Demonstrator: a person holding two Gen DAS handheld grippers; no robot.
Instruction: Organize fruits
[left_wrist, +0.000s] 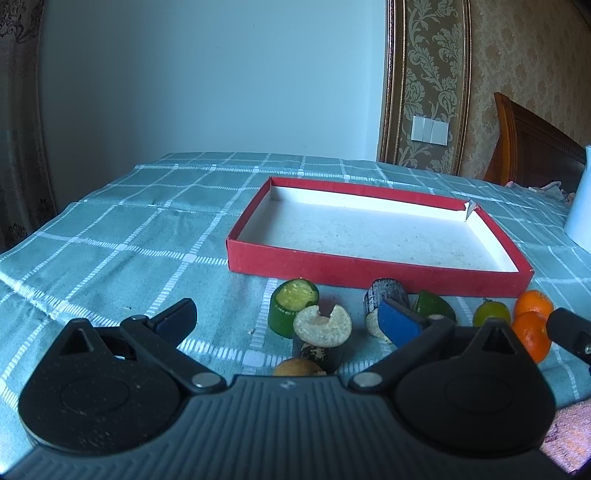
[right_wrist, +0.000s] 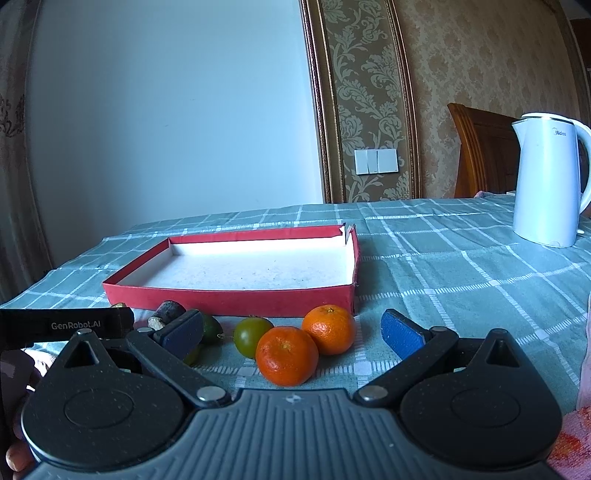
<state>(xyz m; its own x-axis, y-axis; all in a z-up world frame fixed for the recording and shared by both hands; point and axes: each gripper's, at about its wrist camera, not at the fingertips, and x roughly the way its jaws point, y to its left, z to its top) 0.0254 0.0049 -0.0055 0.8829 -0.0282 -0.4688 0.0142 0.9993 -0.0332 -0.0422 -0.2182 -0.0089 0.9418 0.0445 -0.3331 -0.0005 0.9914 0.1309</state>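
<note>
A shallow red box with a white bare floor lies on the checked cloth. A row of fruit sits just in front of it. In the left wrist view these are a green cut piece, a pale-topped dark piece, a dark sugarcane stub, a green wedge and a brown kiwi. Two oranges and a green round fruit lie between the right gripper's fingers. My left gripper and right gripper are both open and hold nothing.
A white electric kettle stands at the far right of the table. A pink cloth lies at the near right edge. The left gripper's black body and a hand are at the right view's left side. A wall is behind the table.
</note>
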